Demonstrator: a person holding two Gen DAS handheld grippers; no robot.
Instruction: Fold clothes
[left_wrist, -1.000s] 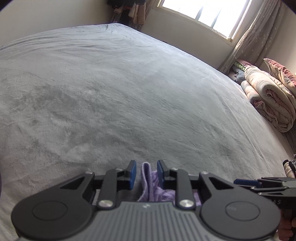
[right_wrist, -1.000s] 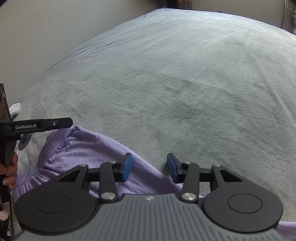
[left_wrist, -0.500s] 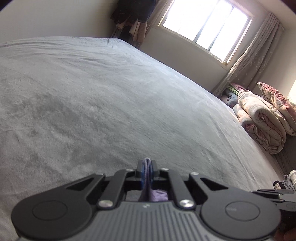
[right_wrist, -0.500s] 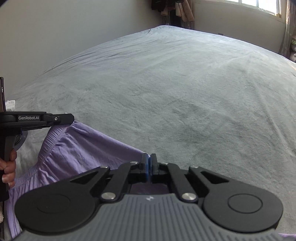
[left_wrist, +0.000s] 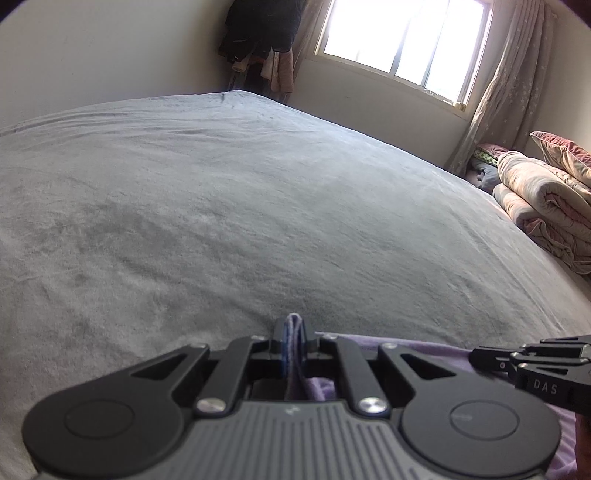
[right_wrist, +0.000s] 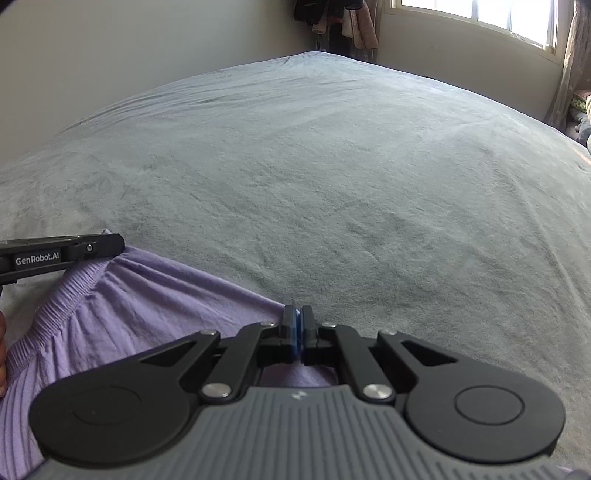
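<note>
The left gripper (left_wrist: 293, 339), marked "GenRobot.AI", is opening slightly around the purple cloth (right_wrist: 147, 295); the right gripper (right_wrist: 298, 332), marked "DAS", pinches its edge.

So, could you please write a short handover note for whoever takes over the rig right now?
Left claw: clamped on a fold of the purple garment at its ribbed band, jaws easing open slightly.
Right claw: shut on the garment's edge.
The garment lies at the near edge of the grey bed, mostly under the claws.
Done: both grips set.
Left: all the folding, probably lifting and spreading first.
</note>
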